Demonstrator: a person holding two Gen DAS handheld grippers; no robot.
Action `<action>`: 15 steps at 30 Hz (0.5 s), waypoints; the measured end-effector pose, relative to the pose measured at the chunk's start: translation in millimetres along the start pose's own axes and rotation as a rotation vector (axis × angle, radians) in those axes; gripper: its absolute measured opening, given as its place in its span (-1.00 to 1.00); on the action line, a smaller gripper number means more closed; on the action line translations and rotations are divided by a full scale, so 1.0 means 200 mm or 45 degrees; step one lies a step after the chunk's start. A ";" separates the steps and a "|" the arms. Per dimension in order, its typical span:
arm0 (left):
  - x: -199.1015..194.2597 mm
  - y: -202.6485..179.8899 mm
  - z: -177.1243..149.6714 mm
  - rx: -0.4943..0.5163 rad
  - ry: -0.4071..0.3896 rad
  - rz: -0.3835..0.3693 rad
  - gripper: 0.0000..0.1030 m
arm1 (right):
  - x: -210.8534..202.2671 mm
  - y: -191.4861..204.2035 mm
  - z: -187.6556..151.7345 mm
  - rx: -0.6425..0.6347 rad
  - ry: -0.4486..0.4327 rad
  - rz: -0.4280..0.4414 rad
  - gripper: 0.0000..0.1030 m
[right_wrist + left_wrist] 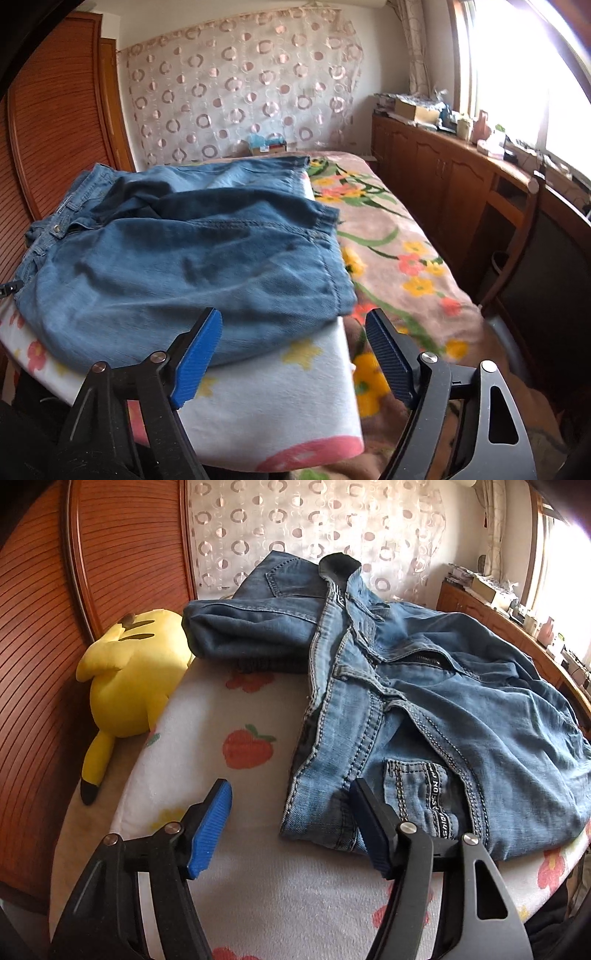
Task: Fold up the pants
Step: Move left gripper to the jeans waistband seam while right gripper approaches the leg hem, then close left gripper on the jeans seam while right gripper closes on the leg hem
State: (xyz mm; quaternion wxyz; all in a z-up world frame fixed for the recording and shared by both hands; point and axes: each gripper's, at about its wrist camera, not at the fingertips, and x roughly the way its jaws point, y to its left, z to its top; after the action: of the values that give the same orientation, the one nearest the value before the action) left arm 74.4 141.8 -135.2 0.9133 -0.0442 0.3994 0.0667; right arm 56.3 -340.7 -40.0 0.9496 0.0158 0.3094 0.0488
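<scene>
Lying jeans (424, 686), waistband toward wardrobe (110, 554), legs windowward.

One pair of faded blue denim pants (424, 686) lies on the bed, and a single yellow plush toy with black-tipped ears (125, 686) rests beside it. There are two bed coverings: one white blanket printed with red and yellow flowers (280, 398) and one tan blanket with a bolder flower pattern (402, 266). One sheer curtain patterned with rings (240, 99) hangs behind. Two black grippers appear, left (291, 823) and right (293, 350), each with two blue pads.
</scene>
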 end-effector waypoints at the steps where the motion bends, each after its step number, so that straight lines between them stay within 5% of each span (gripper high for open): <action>1: 0.00 0.00 0.00 0.004 0.000 -0.002 0.31 | 0.01 -0.01 0.01 0.008 0.008 0.003 0.52; 8: 0.00 0.00 0.00 0.004 -0.008 -0.073 0.06 | 0.07 0.00 0.04 0.045 0.042 0.034 0.31; 15: -0.05 -0.07 -0.01 0.055 -0.037 -0.109 -0.55 | 0.07 -0.01 0.05 0.013 0.030 -0.031 -0.10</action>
State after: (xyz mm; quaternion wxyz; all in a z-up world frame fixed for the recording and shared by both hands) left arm 68.0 127.5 -129.4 0.9217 -0.0404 0.3852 0.0196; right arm 73.4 -341.2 -39.3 0.9463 0.0163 0.3210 0.0361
